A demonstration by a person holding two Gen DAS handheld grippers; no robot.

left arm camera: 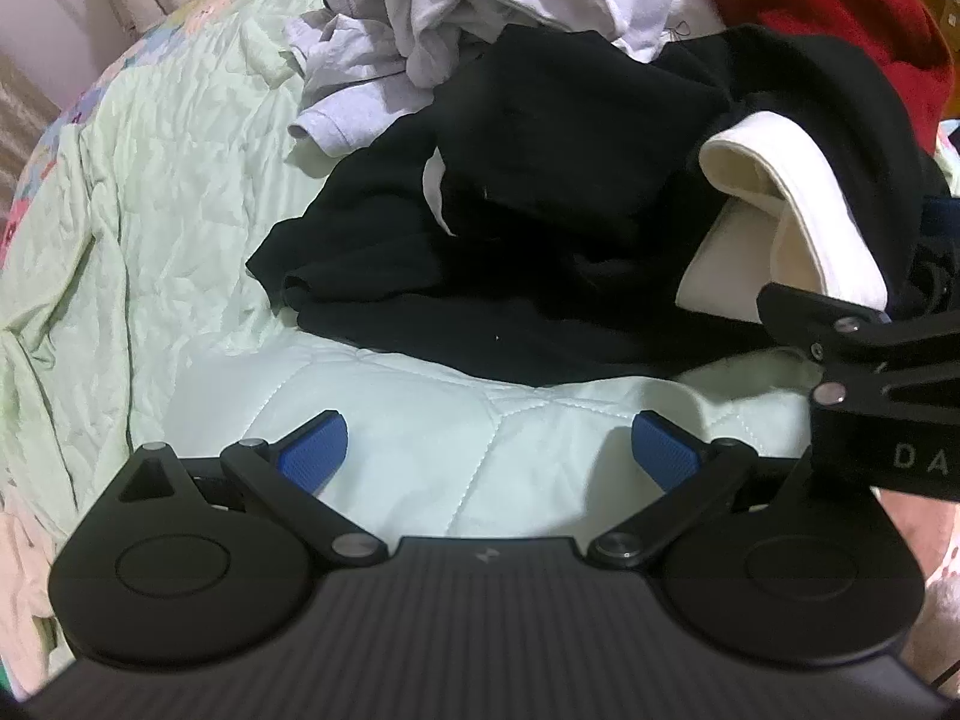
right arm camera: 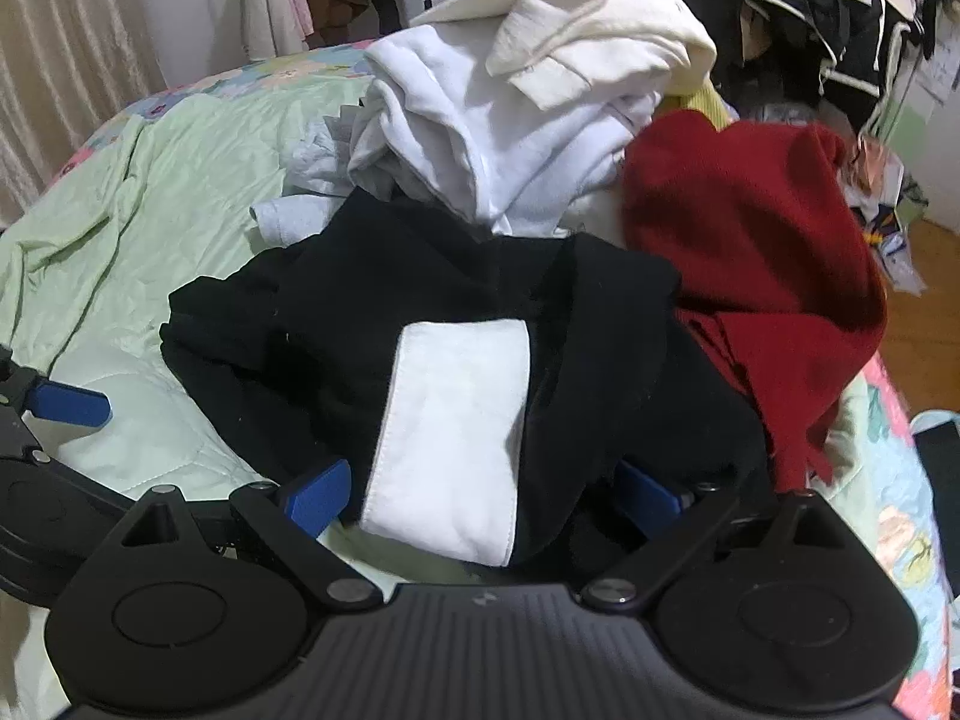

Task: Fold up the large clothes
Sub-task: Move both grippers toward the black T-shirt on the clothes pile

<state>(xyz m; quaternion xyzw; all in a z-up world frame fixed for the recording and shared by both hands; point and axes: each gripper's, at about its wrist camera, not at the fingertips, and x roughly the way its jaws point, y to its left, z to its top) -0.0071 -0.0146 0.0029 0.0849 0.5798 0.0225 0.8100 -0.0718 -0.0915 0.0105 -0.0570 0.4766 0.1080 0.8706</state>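
Observation:
A crumpled black garment (left arm camera: 510,228) with a white band (left arm camera: 780,222) lies on the pale green quilt (left arm camera: 150,210). My left gripper (left arm camera: 489,450) is open over bare quilt, just short of the garment's near edge, with nothing between its blue pads. In the right wrist view my right gripper (right arm camera: 483,495) is open too. The black garment (right arm camera: 360,324) and its white band (right arm camera: 456,420) lie draped between the wide-apart fingers. The right gripper's black linkage (left arm camera: 864,360) shows at the right edge of the left wrist view.
Behind the black garment lies a heap of clothes: white (right arm camera: 480,120), cream (right arm camera: 600,18), grey (right arm camera: 300,210) and dark red (right arm camera: 750,240). The quilt stretches bare to the left. Clothes hang on a rack (right arm camera: 840,30) behind, and wooden floor (right arm camera: 924,300) shows past the bed's right edge.

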